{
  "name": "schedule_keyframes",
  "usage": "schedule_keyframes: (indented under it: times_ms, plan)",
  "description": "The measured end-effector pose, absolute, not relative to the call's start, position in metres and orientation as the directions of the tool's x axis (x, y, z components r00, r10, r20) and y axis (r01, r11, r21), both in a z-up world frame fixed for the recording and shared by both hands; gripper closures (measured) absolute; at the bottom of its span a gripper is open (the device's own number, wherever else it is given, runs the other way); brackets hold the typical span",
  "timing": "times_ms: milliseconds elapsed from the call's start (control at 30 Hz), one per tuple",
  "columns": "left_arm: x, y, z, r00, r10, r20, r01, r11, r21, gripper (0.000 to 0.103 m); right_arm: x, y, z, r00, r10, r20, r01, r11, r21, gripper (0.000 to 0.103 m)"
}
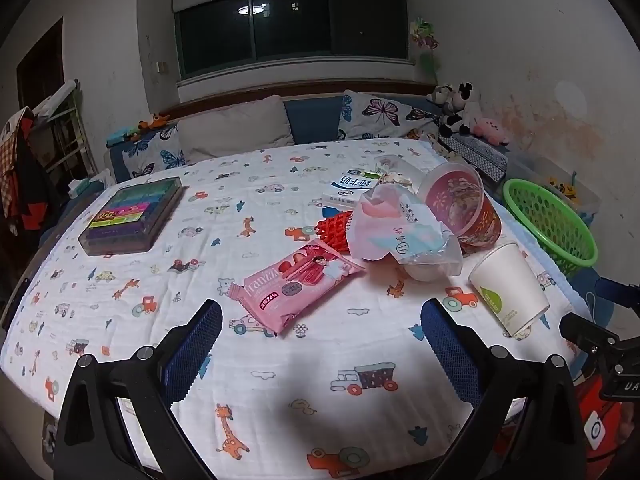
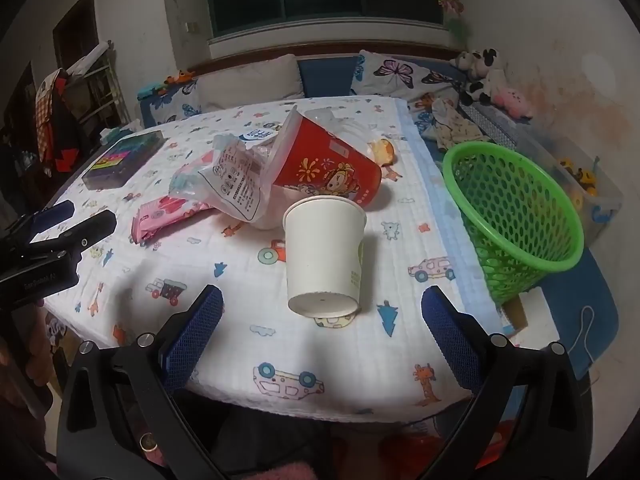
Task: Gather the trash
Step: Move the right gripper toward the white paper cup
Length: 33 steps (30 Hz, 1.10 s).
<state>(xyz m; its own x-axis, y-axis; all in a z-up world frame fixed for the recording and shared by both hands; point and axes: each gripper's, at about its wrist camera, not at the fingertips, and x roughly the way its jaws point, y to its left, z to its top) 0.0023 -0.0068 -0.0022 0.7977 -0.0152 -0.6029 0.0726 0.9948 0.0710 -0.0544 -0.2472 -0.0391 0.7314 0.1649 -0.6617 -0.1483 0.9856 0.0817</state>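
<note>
Left wrist view: the left gripper (image 1: 320, 344) hovers spread wide and empty over the table (image 1: 280, 380), near its front edge, with the pink wrapper (image 1: 298, 280) lying just ahead. The right gripper (image 2: 322, 332), jaws likewise wide apart and empty, faces the tipped white paper cup (image 2: 324, 252) near the table's right edge. The green basket (image 2: 516, 216) stands beyond that edge.

The left black plastic tongs (image 1: 322, 332) have two thick arms, each with round silver screws and a blue pad with a fine grid texture (image 1: 195, 346). The right black plastic tongs (image 2: 322, 330) look the same, with blue textured pads (image 2: 450, 338) and silver screws.
</note>
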Motion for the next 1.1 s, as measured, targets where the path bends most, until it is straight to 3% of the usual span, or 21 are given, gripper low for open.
schedule_keyframes:
  times_ms: [1100]
  plan:
    - [0.002,-0.013,-0.012,0.788,-0.029,-0.615,0.080,0.995,0.055,0.006,-0.038,-0.251,-0.044,0.716,0.182,-0.674,-0.160,0.983,0.095,0.004]
